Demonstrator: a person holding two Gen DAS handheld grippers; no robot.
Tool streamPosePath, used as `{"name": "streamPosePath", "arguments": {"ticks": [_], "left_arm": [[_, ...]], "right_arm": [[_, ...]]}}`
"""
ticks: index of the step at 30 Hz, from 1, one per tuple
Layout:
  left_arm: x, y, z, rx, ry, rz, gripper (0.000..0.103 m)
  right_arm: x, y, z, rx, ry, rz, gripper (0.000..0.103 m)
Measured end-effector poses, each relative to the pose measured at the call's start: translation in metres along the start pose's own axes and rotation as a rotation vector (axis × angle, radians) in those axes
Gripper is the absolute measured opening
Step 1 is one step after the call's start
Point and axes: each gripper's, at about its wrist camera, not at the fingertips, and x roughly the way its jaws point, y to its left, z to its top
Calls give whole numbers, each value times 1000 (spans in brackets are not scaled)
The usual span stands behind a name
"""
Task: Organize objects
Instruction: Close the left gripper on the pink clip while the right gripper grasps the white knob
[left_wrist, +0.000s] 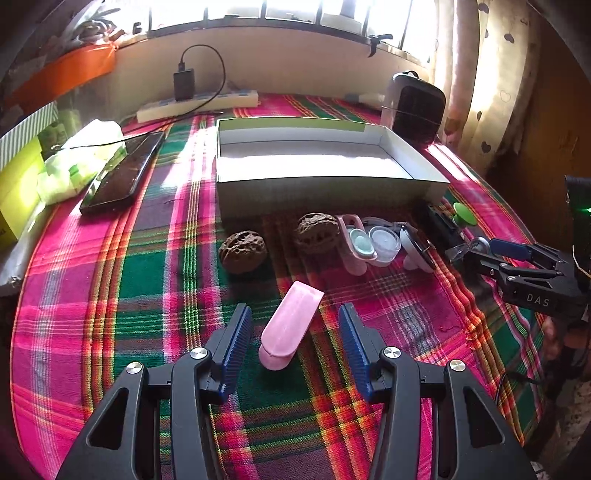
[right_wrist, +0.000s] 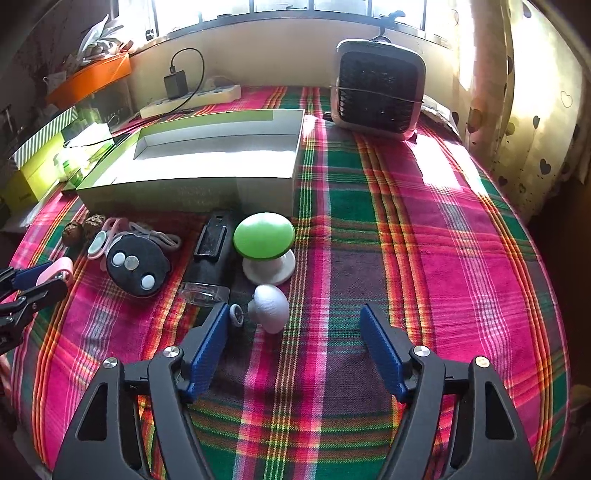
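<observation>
On the plaid tablecloth (left_wrist: 110, 295), near the front edge, your left gripper (left_wrist: 295, 321) hangs with its fingers apart and a pink case lid (left_wrist: 290, 325) lying loose between them; neither blue pad touches it, so nothing is gripped.

Further back toward the middle of the table sits the open white box (left_wrist: 317, 162), nothing visible inside. Right along its front wall there's a row of small stuff: two wrinkly walnuts (left_wrist: 242, 251), a pink contact lens case (left_wrist: 354, 247) with its lid flipped up, a small clear round pot (left_wrist: 384, 245) just beside it, then a black oval thing with round button cells on it (right_wrist: 137, 264), a black rectangular device (right_wrist: 211, 240) and a green mushroom-shaped knob (right_wrist: 265, 236) on a white base.

Your right gripper (right_wrist: 291, 332) is over toward the right side of that row, fingers spread, with a white egg-shaped piece (right_wrist: 271, 308) lying on the cloth between them, closer to the left pad. It looks not quite touching, so no grip there either. A little metal ring (right_wrist: 236, 314) lies just beside the egg.

At the far edge you've got a power strip (left_wrist: 195, 105) with a charger (left_wrist: 183, 85) plugged in, and a small fan heater (right_wrist: 378, 94) at the far right corner. A black phone (left_wrist: 123, 173) lies by the left edge next to some green packaging.
</observation>
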Motion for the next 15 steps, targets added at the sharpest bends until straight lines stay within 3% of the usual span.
{"name": "streamPosePath", "arguments": {"ticks": [10,15], "left_arm": [[3,-4,4,8,16,12,47],[3,-3,5,2,17,27,34]], "right_arm": [[-1,1,0,2,-14,8,45],[-2,-1,0,19,-18,14,37]]}}
